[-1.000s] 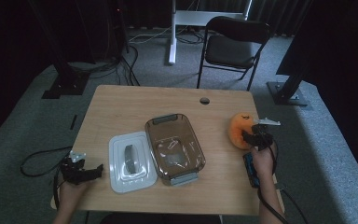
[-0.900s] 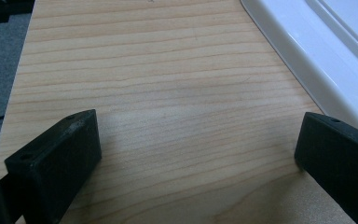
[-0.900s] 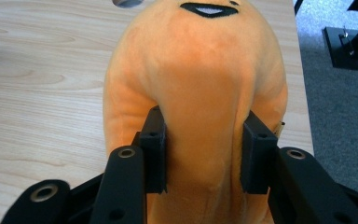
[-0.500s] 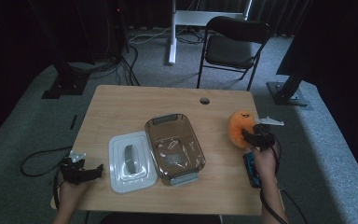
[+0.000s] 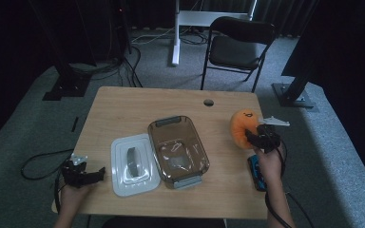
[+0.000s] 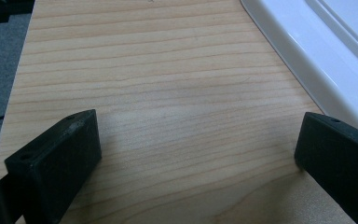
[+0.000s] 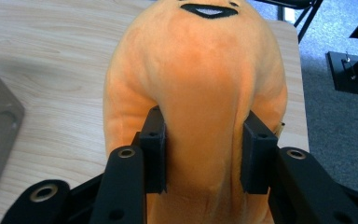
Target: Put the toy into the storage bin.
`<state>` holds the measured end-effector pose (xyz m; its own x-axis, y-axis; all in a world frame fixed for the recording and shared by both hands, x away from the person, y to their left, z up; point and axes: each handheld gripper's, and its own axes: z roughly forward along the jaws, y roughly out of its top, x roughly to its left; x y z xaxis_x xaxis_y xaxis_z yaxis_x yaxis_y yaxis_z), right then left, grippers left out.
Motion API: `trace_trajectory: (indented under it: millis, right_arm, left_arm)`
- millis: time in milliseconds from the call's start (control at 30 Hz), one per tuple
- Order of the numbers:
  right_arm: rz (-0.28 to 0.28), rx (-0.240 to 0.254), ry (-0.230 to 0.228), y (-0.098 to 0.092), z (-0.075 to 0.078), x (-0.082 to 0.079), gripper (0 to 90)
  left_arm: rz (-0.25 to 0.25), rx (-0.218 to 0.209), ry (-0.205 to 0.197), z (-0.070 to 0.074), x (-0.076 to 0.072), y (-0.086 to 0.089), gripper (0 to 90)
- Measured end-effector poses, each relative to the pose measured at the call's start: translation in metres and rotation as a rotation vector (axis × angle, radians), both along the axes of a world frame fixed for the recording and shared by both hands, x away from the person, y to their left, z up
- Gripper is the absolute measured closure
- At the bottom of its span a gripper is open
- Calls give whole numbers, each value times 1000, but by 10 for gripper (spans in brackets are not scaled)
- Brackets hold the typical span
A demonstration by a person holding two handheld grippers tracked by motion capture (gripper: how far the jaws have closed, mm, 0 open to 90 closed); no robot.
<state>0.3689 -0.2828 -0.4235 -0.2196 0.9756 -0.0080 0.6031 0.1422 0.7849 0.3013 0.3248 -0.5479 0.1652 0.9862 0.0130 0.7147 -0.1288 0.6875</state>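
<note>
— Right gripper (image 7: 204, 156) pinched what?
— Its jaws squeezed the orange plush toy (image 7: 196, 88) at the table's right edge.
— And the brown container (image 5: 177, 151)?
— It lay to the toy's left, open, nearer than the spread left gripper (image 5: 81, 172).

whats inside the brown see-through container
The brown container holds no object; pale glints show through its clear floor, so the table beneath looks dim. Its near inside wall is hidden.
</note>
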Motion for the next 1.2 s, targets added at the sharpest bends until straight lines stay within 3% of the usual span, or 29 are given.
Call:
trace_trajectory:
  millis: [700, 1200]
  right_arm:
    - [107, 7, -67, 35, 34, -18, 599]
    - [198, 20, -94, 65, 50, -25, 598]
  left_arm:
    - [0, -1, 0, 0, 0, 0, 7]
    - [0, 0, 0, 0, 0, 0, 7]
